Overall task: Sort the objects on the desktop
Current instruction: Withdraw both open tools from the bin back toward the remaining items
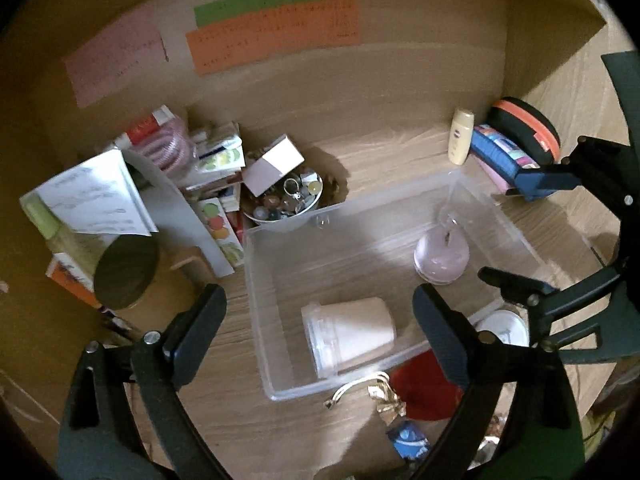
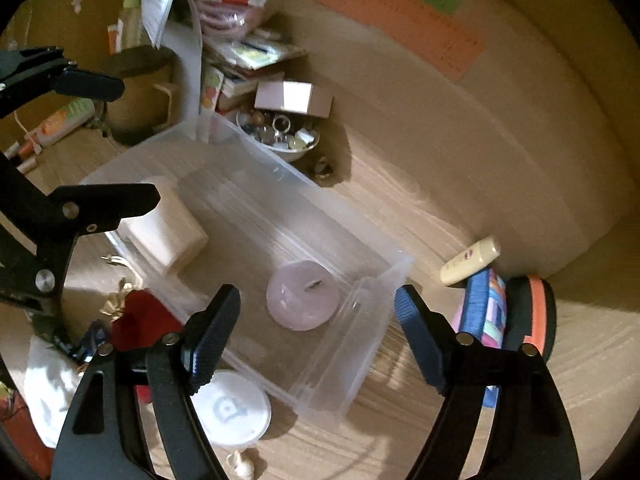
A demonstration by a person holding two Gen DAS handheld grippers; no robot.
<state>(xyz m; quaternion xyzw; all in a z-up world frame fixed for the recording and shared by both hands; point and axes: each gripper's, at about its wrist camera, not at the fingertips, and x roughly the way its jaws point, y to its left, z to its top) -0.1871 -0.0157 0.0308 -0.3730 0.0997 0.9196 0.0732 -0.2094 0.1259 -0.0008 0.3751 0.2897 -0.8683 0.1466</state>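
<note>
Both tongs hang over a clear, thin-walled plastic bin on the wood-grain desk, and both are spread wide with nothing between their ribbed black pads. Below and between the fingers of the left gripper a white tapered plastic cup lies on its side on the bin floor, its ridged rim towards the left finger. Ahead of the right gripper, nearer its left finger, a round, pale lilac, smooth-topped candle-like disc sits on the bin floor. Just beneath that finger, outside the bin wall, lies a flat white round lid. Beyond the right finger, a cream squeeze bottle leans by a blue woven pouch and a black-and-orange zip case. Past the bin, a white bowl holds glossy beads and rings.
</note>
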